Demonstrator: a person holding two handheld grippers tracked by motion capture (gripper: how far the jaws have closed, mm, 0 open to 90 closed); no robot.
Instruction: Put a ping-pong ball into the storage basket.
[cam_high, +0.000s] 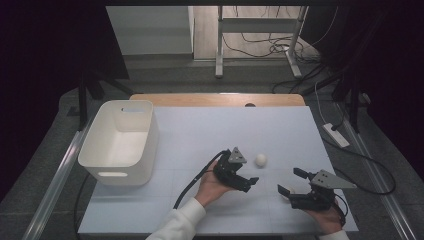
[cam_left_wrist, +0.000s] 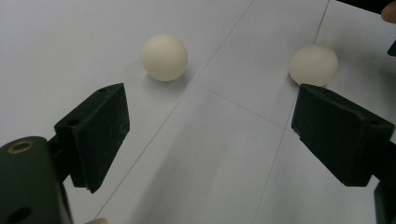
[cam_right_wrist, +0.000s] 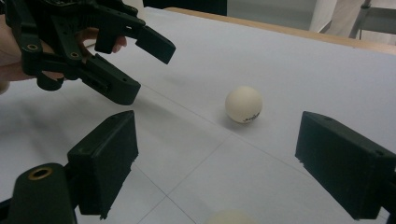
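Ball (cam_high: 260, 160), small, smooth, cream-white, between two wide-spread claws on pale table (cam_high: 200, 130).

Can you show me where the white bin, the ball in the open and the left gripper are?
white bin (cam_high: 101, 131), high view, left wall.
ball (cam_high: 260, 159), high view, its middle.
left gripper (cam_high: 246, 181), high view, between its open jaws.

**A dim room around a lit table**

The pale grey-white table top (cam_high: 200, 130) is brightly lit, with a light wooden board edge (cam_high: 215, 99) showing along its far side. Grey floor (cam_high: 165, 75) stretches beyond it. A white metal frame with two legs (cam_high: 260, 30) stands farther back, black cables tangled (cam_high: 260, 47) beneath it. A white power strip (cam_high: 336, 135) lies on the floor at right. Both sides of the room fall into darkness.
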